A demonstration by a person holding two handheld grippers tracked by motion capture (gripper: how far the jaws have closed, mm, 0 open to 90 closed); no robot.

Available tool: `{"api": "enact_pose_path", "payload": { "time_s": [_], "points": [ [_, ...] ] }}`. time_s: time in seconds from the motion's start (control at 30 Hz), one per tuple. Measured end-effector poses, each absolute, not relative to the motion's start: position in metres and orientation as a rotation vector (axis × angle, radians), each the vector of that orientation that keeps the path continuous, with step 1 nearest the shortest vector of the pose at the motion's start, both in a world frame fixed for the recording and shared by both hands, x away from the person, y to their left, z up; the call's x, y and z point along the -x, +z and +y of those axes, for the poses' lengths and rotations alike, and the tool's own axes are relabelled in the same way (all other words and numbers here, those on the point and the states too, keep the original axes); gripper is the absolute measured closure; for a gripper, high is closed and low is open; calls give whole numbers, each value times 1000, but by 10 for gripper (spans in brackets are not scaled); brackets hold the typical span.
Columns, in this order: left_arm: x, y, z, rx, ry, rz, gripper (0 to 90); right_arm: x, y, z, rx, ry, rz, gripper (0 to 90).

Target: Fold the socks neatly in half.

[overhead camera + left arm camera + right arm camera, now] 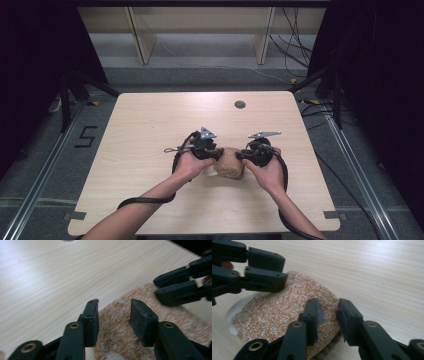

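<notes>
An orange-and-white speckled knit cloth [231, 169] with a white hem lies bunched on the wooden table [150, 125], between my two grippers. My left gripper [220, 156] is at its left end. In the left gripper view the left gripper [113, 312] stands open just above the cloth [117, 340], with nothing pinched. My right gripper [241, 156] is at the cloth's right end. In the right gripper view the right gripper [328, 312] stands open over the cloth's [274, 312] near edge, pads apart. Each gripper view also takes in the other gripper close by.
A round dark grommet [240, 104] sits in the table near its far edge. Beyond the table stand wooden shelf legs [142, 45] and loose cables [295, 45]. A floor mark shaped like a 5 [86, 136] lies to the left.
</notes>
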State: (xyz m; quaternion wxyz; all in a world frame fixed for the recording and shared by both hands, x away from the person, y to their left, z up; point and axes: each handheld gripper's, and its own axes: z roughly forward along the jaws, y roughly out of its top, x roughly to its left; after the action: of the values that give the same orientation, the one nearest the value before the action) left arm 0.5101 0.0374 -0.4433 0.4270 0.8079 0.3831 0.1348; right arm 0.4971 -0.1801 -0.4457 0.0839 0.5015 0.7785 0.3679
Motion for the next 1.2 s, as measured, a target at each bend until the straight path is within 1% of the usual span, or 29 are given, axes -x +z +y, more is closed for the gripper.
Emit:
{"api": "enact_pose_path", "payload": {
  "time_s": [0.07, 0.13, 0.33, 0.43, 0.57, 0.73, 1.07, 1.2],
  "points": [
    [-507, -437, 38, -2021, 362, 928, 555, -498, -445, -181, -1455, 1136, 2303, 627],
    [-505, -434, 38, -2020, 365, 913, 544, -497, -442, -179, -1498, 1120, 2290, 609],
    [-499, -433, 35, -2036, 344, 878, 532, -495, -439, -179, -1499, 1167, 2252, 531],
    [-498, -433, 33, -2036, 347, 868, 532, -497, -438, -181, -1454, 1213, 2243, 507],
    [-497, -433, 32, -2035, 338, 872, 530, -496, -435, -181, -1506, 1211, 2239, 487],
    [-496, -428, 33, -2017, 340, 871, 526, -498, -433, -181, -1446, 1243, 2237, 461],
    [-490, -432, 27, -2050, 322, 839, 534, -497, -429, -179, -1459, 1252, 2231, 450],
    [-485, -441, 20, -2080, 299, 815, 535, -495, -431, -179, -1452, 1212, 2268, 497]
  ]
}}
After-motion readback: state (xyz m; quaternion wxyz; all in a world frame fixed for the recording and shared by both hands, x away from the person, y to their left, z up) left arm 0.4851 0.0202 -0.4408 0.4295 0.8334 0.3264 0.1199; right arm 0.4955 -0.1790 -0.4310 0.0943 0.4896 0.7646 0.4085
